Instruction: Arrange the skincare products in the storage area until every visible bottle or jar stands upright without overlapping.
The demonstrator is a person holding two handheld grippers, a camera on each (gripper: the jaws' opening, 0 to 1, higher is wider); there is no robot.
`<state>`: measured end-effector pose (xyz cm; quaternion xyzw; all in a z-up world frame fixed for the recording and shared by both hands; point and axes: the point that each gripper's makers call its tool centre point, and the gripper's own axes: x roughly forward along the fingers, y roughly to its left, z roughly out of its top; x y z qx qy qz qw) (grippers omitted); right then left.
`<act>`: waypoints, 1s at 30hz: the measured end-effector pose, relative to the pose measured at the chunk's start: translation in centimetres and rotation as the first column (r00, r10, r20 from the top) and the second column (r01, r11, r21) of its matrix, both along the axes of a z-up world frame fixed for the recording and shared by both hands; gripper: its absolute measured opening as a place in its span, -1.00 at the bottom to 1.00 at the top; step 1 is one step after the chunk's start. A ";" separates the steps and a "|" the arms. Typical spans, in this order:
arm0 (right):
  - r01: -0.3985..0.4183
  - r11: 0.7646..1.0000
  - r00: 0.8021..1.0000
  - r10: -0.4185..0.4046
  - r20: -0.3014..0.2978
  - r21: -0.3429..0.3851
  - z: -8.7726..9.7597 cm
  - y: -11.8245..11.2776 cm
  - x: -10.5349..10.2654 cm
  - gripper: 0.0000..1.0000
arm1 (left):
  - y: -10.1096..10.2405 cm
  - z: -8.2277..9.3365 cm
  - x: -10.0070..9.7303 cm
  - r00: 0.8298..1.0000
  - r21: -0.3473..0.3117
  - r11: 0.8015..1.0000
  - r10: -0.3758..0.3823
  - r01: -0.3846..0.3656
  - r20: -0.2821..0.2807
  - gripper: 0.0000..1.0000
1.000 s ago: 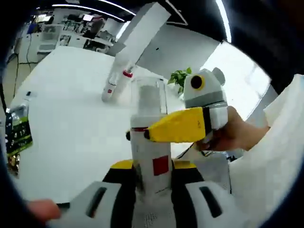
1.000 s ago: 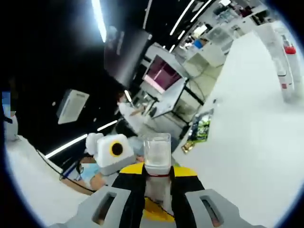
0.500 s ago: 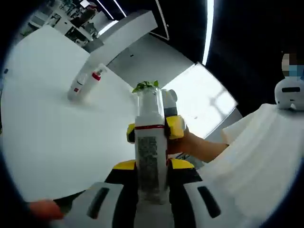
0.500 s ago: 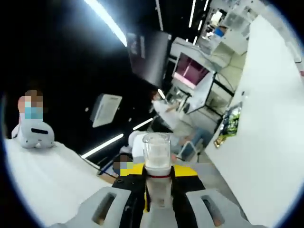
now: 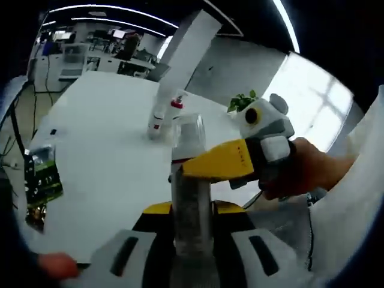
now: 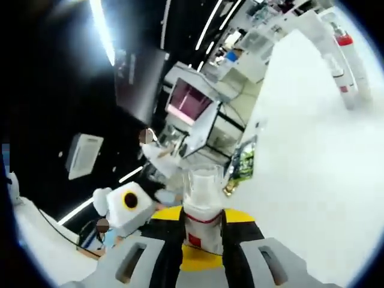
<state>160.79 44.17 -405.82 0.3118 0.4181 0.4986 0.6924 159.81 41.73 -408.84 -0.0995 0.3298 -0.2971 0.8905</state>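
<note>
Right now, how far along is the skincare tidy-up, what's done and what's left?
Nothing looks finished yet. In hand: both grippers, left gripper and right gripper, are shut on one clear-capped bottle, held above the white table. Left: set it upright, then stand up the red-collared bottle lying on its side across the table.

Left gripper view: looks along own jaws across white table (image 5: 102, 150), close on clear-capped bottle (image 5: 191, 198). Right gripper view: tilted, same bottle (image 6: 203, 210) close up, table (image 6: 312, 156) at right. Shared: bottle, table, green packet (image 5: 42, 180) (image 6: 243, 165).
</note>
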 end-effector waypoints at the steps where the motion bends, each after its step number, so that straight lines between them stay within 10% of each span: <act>1: 0.005 1.000 1.000 -0.005 -0.003 -0.009 -0.2 0.1 0.0 -0.53 | 0.1 -0.2 0.0 1.000 0.016 1.000 0.005 -0.005 0.001 -0.64; 10: 0.067 0.998 0.997 -0.067 -0.031 -0.023 -1.2 -0.5 -0.3 -0.56 | 0.3 -0.6 -0.3 0.988 0.275 0.961 -0.081 0.041 0.134 -0.64; 18: 0.053 0.999 0.996 -0.053 0.077 -0.003 0.3 -1.4 0.1 -0.70 | -0.1 0.5 0.3 0.964 0.312 0.947 -0.147 0.073 0.222 -0.63; 30: -0.025 0.999 0.982 0.031 0.189 -0.034 1.3 -1.0 0.1 -0.69 | 1.5 -0.5 -0.6 0.978 0.305 0.949 -0.139 0.086 0.156 -0.52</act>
